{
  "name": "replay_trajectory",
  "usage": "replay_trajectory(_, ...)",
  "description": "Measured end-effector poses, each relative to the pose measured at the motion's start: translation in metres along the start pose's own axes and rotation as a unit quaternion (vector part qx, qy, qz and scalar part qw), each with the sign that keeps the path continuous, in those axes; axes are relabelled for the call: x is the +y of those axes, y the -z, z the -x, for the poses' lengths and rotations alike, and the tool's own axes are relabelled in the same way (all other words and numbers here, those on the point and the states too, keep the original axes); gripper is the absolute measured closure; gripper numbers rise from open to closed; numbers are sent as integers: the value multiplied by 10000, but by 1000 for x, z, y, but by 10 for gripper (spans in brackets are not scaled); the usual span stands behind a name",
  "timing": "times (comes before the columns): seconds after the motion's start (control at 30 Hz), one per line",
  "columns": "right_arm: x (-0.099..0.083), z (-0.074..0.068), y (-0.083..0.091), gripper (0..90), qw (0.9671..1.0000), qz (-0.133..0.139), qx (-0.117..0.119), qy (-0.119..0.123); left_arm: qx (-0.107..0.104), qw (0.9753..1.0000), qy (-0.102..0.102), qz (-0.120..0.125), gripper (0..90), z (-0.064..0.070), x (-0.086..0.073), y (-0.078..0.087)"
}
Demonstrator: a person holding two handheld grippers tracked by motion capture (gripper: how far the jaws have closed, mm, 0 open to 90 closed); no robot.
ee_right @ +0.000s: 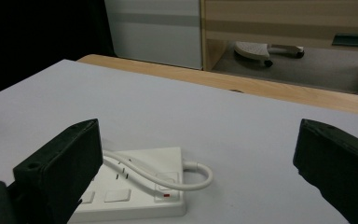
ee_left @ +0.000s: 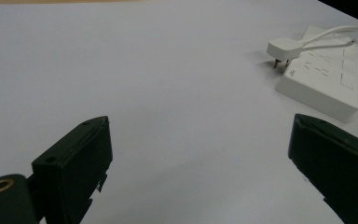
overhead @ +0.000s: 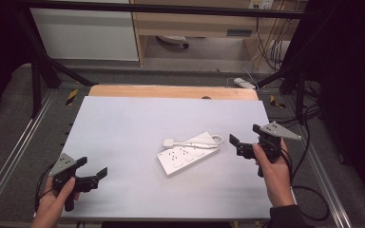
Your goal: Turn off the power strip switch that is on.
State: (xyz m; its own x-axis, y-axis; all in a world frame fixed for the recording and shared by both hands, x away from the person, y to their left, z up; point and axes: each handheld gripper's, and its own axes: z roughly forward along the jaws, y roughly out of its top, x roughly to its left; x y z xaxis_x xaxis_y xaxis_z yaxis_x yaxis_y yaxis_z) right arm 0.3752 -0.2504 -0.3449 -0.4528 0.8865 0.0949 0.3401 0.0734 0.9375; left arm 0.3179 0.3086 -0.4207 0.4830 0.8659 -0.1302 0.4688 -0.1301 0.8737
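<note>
High view, L to R: our left gripper (overhead: 95, 176) hovers at the table's (overhead: 123, 123) near-left corner, jaws apart, empty. White power strip (overhead: 185, 157) lies mid-table, its plug (overhead: 169, 142) resting on top. Right gripper (overhead: 235, 145) sits just beside the strip, jaws wide, empty.

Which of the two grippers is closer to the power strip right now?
The right gripper: its open jaws sit just off the cable end of the white power strip. The left gripper is also open but hangs far back at the table's near-left corner.
</note>
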Motion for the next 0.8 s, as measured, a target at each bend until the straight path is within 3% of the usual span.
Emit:
replay_trajectory(0.6,-26,11,17,17,9997,28,-225,67,1,10000,13,12,62,0,0,0)
replay_trajectory(0.8,-41,18,22,24,9995,-51,-321,-27,0,10000,9,8,62,0,0,0)
